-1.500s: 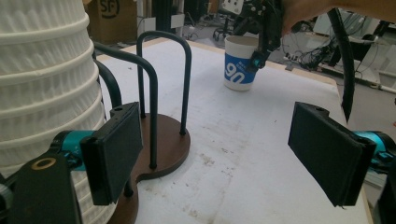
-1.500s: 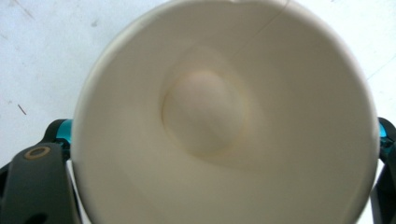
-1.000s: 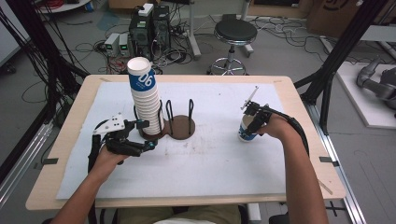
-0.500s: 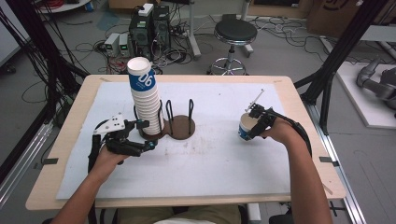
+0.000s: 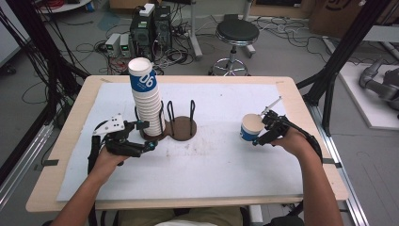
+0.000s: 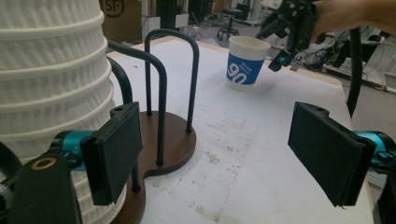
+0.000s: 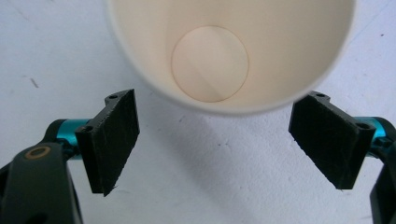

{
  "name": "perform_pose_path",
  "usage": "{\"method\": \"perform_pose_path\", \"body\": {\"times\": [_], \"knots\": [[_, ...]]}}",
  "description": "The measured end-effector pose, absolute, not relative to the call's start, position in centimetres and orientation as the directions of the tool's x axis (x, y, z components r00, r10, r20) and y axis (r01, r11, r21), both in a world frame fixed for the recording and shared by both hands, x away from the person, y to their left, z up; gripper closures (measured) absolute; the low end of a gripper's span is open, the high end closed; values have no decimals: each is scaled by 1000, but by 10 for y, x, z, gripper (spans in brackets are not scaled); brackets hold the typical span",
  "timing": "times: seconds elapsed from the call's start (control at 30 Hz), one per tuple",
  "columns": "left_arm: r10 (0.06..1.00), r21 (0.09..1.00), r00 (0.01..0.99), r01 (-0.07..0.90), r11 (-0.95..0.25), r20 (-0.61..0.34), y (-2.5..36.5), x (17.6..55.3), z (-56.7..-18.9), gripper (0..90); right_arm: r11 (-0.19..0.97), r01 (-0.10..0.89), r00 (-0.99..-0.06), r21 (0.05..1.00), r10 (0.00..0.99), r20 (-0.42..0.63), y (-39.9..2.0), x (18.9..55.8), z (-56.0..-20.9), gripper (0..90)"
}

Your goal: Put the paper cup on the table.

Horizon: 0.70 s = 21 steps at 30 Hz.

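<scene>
The paper cup is cut off by the right gripper view's top edge, its outer print hidden.

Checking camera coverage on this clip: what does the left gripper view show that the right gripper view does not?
Left gripper view: the cup stack, the brown wire holder, the single cup's blue printed side, and the right claw beside that cup. Right gripper view: the single cup's bare inside and round bottom. Both: that cup on the white table cover, with open jaws.

A white paper cup with a blue printed band, white stacked cups, dark brown holder base.
</scene>
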State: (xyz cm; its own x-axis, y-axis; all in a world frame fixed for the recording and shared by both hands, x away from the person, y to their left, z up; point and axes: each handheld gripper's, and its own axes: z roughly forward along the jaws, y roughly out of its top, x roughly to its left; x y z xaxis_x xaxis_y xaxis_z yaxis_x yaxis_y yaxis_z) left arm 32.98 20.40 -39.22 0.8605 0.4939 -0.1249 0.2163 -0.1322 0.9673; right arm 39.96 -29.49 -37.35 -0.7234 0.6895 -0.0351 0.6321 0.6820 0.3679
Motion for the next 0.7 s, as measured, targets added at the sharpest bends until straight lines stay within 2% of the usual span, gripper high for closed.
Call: {"method": "perform_pose_path", "body": {"times": [0.4,0.5,0.7], "knots": [[527,967,840,224,-119,-129,212,332,-393,178,532,563,-668,633,744,-31,-310,351,-368,165],[535,967,835,225,-118,-129,212,333,-394,178,457,512,-653,727,757,-16,-310,337,-369,165],[550,968,824,229,-105,-136,213,332,-394,178,370,433,-636,822,772,-13,-304,320,-375,165]]}}
